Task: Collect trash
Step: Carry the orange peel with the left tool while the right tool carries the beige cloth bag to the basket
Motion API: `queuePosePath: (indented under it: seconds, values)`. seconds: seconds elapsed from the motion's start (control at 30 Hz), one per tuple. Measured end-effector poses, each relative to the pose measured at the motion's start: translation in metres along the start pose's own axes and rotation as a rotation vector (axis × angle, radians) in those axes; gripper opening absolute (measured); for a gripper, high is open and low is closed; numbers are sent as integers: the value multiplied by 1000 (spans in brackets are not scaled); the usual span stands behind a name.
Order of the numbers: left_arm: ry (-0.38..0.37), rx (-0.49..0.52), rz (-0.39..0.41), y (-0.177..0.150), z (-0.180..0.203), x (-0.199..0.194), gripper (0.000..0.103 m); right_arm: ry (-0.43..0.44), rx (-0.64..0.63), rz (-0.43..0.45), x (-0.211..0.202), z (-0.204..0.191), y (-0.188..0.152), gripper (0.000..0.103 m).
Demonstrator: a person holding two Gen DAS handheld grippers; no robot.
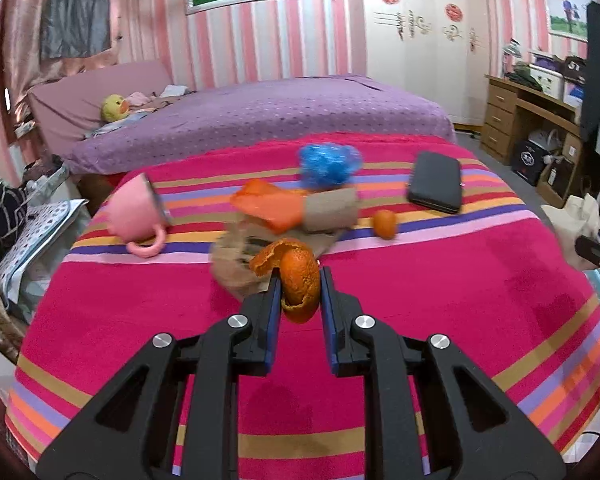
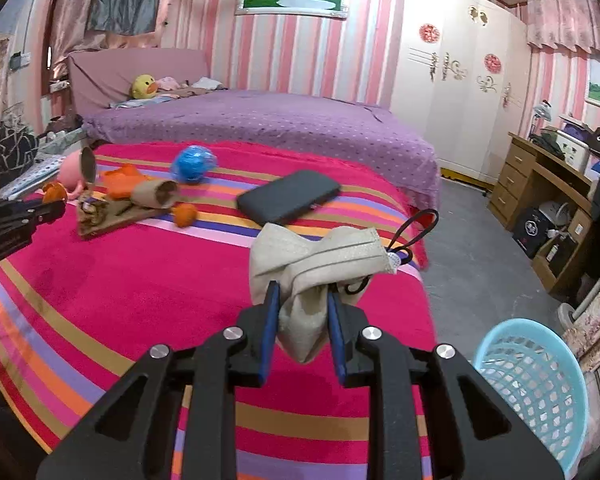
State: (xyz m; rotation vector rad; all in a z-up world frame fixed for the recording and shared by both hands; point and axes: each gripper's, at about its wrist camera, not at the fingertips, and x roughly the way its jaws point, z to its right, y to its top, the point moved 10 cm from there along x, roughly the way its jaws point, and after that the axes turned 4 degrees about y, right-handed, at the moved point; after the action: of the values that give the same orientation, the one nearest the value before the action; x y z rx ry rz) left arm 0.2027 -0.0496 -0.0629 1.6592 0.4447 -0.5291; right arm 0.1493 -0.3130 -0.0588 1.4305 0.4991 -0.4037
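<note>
My left gripper is shut on a curled piece of orange peel, held above the pink striped blanket. It also shows at the left edge of the right wrist view as the left gripper. My right gripper is shut on a crumpled beige face mask with black ear loops, lifted near the blanket's right edge. More litter lies at the back: a crumpled blue plastic bag, an orange wrapper, a cardboard tube and brown paper.
A light blue mesh basket stands on the floor, low and right of my right gripper. On the blanket are a tipped pink cup, a black case and a small tangerine. A purple bed lies behind and a wooden desk stands at the right.
</note>
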Motion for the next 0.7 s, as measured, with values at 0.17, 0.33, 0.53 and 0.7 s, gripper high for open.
queuePosePath:
  seconds: [0.17, 0.33, 0.53, 0.7]
  values:
    - [-24, -1, -17, 0, 29, 6, 17, -19, 1, -13, 6, 22, -8, 23]
    - [-23, -5, -35, 0, 50, 15, 17, -40, 29, -2, 3, 51, -9, 23]
    - [-27, 2, -28, 0, 75, 16, 17, -76, 87, 9, -9, 92, -17, 23]
    - [-34, 4, -16, 1, 95, 11, 17, -115, 122, 6, -20, 127, -27, 23]
